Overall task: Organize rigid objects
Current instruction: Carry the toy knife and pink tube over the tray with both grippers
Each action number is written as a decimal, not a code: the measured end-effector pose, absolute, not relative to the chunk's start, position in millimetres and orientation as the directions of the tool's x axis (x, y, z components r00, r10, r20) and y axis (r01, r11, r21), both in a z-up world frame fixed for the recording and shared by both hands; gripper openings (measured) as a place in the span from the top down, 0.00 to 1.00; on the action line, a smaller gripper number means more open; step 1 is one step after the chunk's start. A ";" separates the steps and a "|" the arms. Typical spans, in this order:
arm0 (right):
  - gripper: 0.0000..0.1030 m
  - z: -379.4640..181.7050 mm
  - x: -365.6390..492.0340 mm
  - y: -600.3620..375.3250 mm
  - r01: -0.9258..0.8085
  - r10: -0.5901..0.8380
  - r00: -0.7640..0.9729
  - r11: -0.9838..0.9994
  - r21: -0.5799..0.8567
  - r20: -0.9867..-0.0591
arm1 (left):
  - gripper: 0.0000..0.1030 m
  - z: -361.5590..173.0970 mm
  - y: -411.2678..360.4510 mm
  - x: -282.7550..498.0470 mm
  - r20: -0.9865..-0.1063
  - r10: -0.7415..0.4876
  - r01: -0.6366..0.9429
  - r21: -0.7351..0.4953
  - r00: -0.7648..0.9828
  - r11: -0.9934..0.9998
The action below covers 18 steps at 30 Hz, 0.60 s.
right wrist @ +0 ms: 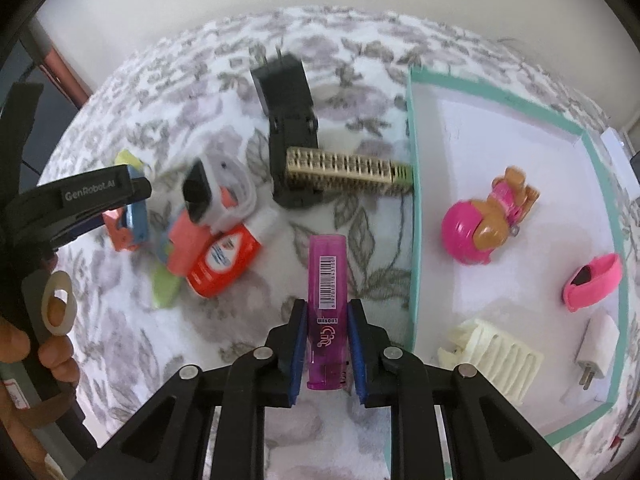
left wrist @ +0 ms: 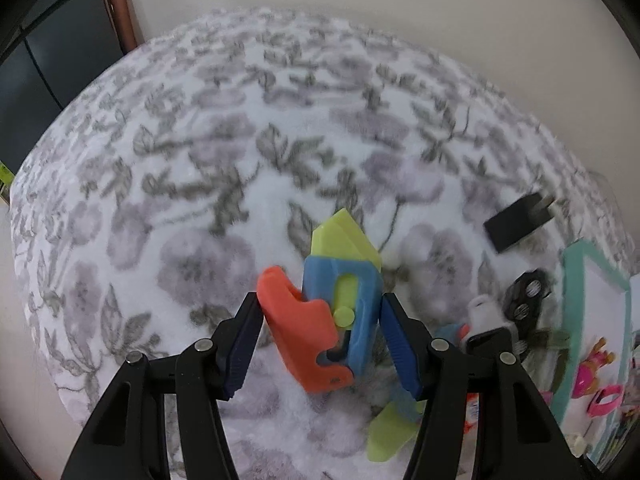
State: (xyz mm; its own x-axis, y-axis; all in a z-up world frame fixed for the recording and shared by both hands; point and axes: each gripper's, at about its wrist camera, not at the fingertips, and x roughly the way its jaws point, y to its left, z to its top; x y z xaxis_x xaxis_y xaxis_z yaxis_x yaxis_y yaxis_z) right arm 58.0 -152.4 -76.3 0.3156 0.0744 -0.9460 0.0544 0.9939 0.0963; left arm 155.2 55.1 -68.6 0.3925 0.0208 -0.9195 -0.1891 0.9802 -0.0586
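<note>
A floral blanket [left wrist: 224, 128] covers the surface, below a pale wall. In the left wrist view, the left gripper [left wrist: 320, 344] is seen clamped on an orange, blue and yellow toy [left wrist: 328, 308]; the tray is only partly caught at the edge. Only the right wrist view shows the right gripper [right wrist: 326, 344] closed on a purple lighter [right wrist: 326, 300], and the whole teal-rimmed tray [right wrist: 414, 208] holding a pink toy [right wrist: 480, 232].
</note>
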 end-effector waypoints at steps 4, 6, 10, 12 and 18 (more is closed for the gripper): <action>0.80 -50.3 56.7 -163.3 0.090 0.073 0.397 0.989 0.118 -0.915 | 0.41 -34.8 52.0 151.0 -0.877 0.005 -0.174 -0.090 0.481 0.981; 0.80 -39.4 54.8 -171.0 0.113 0.058 0.433 0.987 0.118 -0.899 | 0.41 -16.9 48.5 147.9 -0.851 -0.007 -0.162 -0.108 0.525 0.981; 0.80 -16.0 49.6 -200.4 0.197 -0.001 0.510 0.974 0.116 -0.860 | 0.63 17.8 34.1 139.1 -0.794 -0.039 -0.113 -0.135 0.607 0.984; 0.80 -9.7 49.5 -212.6 0.229 -0.039 0.525 0.969 0.097 -0.850 | 0.84 33.3 20.1 134.5 -0.764 -0.064 -0.069 -0.141 0.642 0.988; 0.80 -7.8 44.5 -254.7 0.333 -0.068 0.522 0.934 0.129 -0.850 | 0.86 47.7 -26.2 125.0 -0.743 -0.176 0.086 -0.158 0.645 0.984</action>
State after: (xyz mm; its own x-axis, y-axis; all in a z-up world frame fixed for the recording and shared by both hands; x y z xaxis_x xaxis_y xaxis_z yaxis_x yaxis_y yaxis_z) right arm 44.5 -254.7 -7.8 0.5218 -0.0682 -0.8503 0.3328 0.9341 0.1293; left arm 125.0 -26.2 47.7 0.6455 -0.1758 -0.7433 0.0864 0.9837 -0.1576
